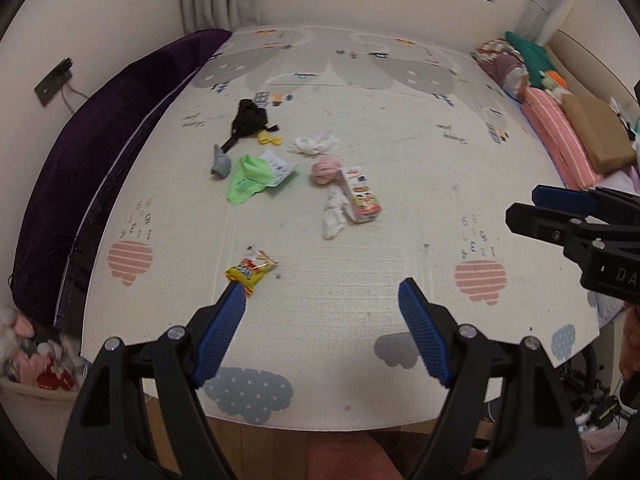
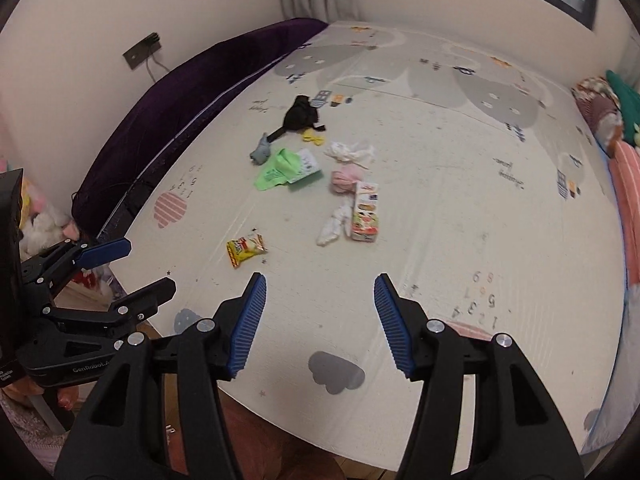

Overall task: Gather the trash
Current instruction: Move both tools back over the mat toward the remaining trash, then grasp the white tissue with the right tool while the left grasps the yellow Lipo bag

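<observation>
Surface: a play mat (image 1: 360, 248) printed with clouds, numbers and grey shapes is seen spread out, with wooden floor showing at its near edge.
Trash, near: a yellow snack wrapper (image 1: 251, 271) is seen lying flat on the mat, closest to the cameras, just beyond the left finger of the left hand-held gripper in the left wrist view.
Trash, middle: a small carton (image 1: 362, 196) is laid on its side beside a crumpled white tissue (image 1: 333, 216), with a pink wad (image 1: 326, 170) touching the carton's far end.
Trash, far: a green bag (image 1: 250, 178) is seen partly over a white printed packet (image 1: 280, 166); a grey scrap (image 1: 221, 163), a black crumpled piece (image 1: 250, 118), a yellow bit (image 1: 270, 139) and another white tissue (image 1: 314, 144) are scattered behind.
Left hand-held gripper (image 1: 322, 300): held released, jaws wide apart, nothing between the blue pads, above the mat's near edge.
Right hand-held gripper (image 2: 320, 294): also released, jaws apart and empty, held over the mat beside the left one.
Surroundings: a dark purple cushion (image 1: 100, 152) is seen along the left side, folded bedding (image 1: 560, 136) along the right.
</observation>
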`<state>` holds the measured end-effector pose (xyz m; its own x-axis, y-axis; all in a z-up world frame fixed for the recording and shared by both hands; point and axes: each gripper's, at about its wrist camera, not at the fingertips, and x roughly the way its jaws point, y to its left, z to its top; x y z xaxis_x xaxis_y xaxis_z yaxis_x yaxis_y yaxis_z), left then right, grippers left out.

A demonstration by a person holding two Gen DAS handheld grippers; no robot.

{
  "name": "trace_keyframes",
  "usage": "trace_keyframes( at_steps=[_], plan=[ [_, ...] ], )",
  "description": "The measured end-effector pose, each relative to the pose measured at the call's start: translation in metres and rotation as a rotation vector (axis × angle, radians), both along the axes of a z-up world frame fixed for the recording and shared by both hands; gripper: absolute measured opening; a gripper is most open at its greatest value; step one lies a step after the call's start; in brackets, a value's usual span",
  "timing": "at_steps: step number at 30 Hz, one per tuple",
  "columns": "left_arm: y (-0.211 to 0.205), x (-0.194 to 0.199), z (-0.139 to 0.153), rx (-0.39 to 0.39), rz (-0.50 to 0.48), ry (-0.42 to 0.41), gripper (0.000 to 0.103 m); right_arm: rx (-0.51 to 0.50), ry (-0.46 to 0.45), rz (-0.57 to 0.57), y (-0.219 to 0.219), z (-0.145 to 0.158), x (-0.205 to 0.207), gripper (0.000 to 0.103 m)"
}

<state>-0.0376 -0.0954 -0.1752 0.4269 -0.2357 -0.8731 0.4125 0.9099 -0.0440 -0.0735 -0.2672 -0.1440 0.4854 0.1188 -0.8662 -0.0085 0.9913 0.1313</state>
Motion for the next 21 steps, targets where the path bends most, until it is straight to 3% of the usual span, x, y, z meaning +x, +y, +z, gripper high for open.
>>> trace_keyframes(
  at_steps=[6, 11, 21],
  plan=[
    [0.036, 0.037, -0.026, -0.006, 0.111, 0.034, 0.079, -0.012, 0.048, 0.096, 0.04, -0.028, 0.065, 0.055],
    [0.047, 0.064, -0.06, 0.006, 0.167, 0.056, 0.079, -0.014, 0.084, 0.118, 0.047, -0.067, 0.109, 0.055],
    [0.047, 0.124, -0.17, 0.038, 0.239, 0.077, 0.079, -0.02, 0.139, 0.076, 0.034, -0.194, 0.191, 0.055]
  ],
)
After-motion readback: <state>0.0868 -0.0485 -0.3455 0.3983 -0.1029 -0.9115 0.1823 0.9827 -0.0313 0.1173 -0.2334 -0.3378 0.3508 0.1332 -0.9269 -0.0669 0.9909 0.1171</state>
